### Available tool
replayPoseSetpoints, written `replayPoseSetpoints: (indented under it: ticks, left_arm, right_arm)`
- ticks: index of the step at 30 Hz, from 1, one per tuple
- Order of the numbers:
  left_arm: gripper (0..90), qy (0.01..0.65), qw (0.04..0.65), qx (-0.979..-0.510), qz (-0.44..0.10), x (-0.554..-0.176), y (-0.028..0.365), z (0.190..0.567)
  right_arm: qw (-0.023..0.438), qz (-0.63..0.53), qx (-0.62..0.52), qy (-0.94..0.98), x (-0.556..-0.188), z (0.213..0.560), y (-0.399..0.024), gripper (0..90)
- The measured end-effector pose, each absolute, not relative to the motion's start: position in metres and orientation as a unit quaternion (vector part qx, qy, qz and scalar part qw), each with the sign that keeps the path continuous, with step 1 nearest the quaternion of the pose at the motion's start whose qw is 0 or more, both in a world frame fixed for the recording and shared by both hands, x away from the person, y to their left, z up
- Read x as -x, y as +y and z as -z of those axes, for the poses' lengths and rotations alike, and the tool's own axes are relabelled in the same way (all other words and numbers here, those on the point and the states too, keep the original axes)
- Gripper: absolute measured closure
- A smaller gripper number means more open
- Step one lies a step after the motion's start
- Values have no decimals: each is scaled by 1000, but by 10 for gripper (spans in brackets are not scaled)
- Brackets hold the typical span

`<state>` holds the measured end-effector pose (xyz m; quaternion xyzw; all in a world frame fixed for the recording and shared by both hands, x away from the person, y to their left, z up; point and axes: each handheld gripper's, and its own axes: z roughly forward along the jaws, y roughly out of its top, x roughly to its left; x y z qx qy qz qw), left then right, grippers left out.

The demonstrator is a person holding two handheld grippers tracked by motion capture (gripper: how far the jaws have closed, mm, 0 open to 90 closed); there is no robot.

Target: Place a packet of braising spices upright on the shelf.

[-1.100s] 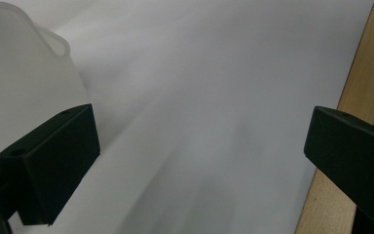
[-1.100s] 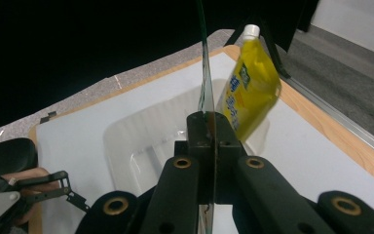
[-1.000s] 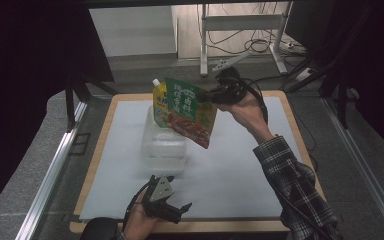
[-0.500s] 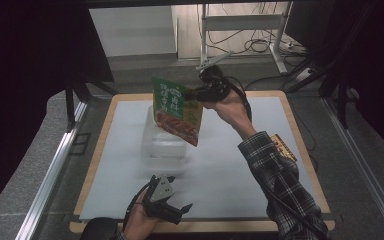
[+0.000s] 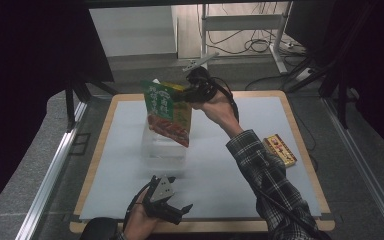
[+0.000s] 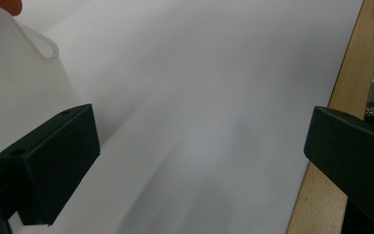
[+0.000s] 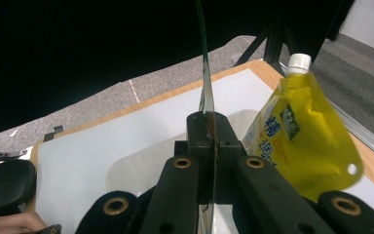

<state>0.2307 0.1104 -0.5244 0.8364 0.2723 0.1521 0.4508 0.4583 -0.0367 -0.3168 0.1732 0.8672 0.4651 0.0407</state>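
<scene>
Right gripper (image 5: 192, 92) jaws pinching green pouch (image 5: 166, 111) by edge, held above clear container (image 5: 162, 145) mid-table; likely carry-and-lower step, next needs descent into container, then release; left gripper (image 5: 166, 202) jaws spread, idle at near edge; since earlier frame, pouch shifted left, now over container

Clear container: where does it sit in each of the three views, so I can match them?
High view: the clear container sits at the table's centre, under the green pouch.
Left gripper view: upper left corner, beside the left jaw.
Right gripper view: centre, low behind the shut jaws.
Shared landmark: the white mat it rests on, edged by the wooden table rim.
</scene>
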Motion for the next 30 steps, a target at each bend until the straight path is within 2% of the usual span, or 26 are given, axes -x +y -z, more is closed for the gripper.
replayPoseSetpoints:
  ticks: [15,30]
  left_arm:
    - [0,275,457,-833,-147,-231,110,524]
    - [0,272,450,-837,-151,-231,111,524]
  right_arm:
    - [38,-467,-170,867,-460,320,-23,893]
    - [21,-451,-177,875,-464,353,-12,893]
